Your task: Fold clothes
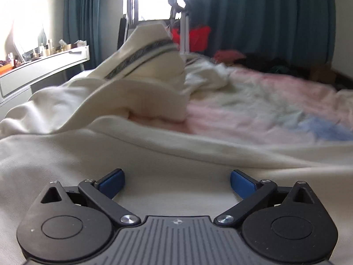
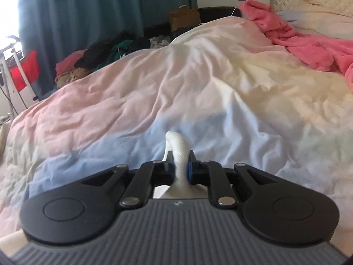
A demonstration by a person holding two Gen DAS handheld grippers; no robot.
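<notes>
A cream garment (image 1: 110,154) with a dark striped band (image 1: 141,55) lies on the bed in the left wrist view, partly lifted into a raised fold at the middle. My left gripper (image 1: 177,182) is open, its blue pads (image 1: 112,182) wide apart, resting low over the cream cloth with nothing between them. My right gripper (image 2: 179,169) is shut on a pinched fold of the white cloth (image 2: 178,150), which sticks up between the pads above the bedspread.
A pastel pink, blue and yellow duvet (image 2: 154,92) covers the bed. A pink blanket (image 2: 308,46) lies at the far right. A clothes pile (image 2: 106,53) sits past the bed by teal curtains (image 1: 264,15). A white desk (image 1: 44,66) stands at left.
</notes>
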